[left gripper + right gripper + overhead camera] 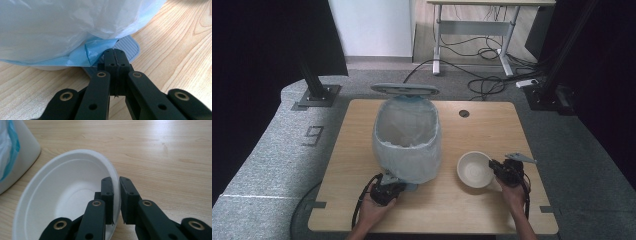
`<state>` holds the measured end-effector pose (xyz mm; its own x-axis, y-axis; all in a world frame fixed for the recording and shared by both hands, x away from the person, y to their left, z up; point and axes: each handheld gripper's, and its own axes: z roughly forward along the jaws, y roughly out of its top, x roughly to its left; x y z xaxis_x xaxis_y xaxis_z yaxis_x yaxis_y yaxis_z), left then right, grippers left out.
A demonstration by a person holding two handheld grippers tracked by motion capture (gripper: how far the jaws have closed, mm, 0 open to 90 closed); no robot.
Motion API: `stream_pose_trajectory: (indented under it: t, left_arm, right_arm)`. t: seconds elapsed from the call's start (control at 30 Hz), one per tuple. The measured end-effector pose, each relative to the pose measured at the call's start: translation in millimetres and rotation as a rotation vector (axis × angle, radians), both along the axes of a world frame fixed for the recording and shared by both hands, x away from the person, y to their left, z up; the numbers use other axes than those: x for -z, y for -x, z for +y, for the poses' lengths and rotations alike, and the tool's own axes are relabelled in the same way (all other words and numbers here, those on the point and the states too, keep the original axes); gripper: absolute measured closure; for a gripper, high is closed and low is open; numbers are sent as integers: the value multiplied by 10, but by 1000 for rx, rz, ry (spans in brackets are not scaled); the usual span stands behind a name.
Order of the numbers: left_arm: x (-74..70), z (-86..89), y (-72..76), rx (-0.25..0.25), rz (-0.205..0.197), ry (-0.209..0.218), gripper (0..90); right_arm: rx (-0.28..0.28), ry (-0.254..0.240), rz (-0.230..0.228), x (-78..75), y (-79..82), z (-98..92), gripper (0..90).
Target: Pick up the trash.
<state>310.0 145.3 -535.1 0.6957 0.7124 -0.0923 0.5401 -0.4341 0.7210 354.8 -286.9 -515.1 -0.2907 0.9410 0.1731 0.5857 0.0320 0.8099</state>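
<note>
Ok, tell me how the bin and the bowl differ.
The bin is tall and far larger; the bowl is low and shallow. The bin is lined with a pale bag and has its lid up; the bowl is bare and has no lid. The left gripper, jaws shut, presses the bin's pedal; the right gripper is shut on the bowl's rim. Both are white, look empty and stand on the table.
</note>
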Motion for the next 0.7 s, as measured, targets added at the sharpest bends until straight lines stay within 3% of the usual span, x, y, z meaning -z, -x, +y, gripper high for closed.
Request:
stream_pose_trajectory:
  t: [0.2, 0.4, 0.7]
  left_arm:
    - [0, 0, -1, 2, 1, 0, 900]
    - [0, 1, -2, 3, 1, 0, 900]
    - [-1, -2, 0, 2, -1, -2, 900]
  right_arm:
    - [-22, -56, -22, -93, 69, -40, 830]
    - [-30, -78, -51, -194, 146, -98, 840]
    - [-29, -65, -8, -124, 147, -177, 835]
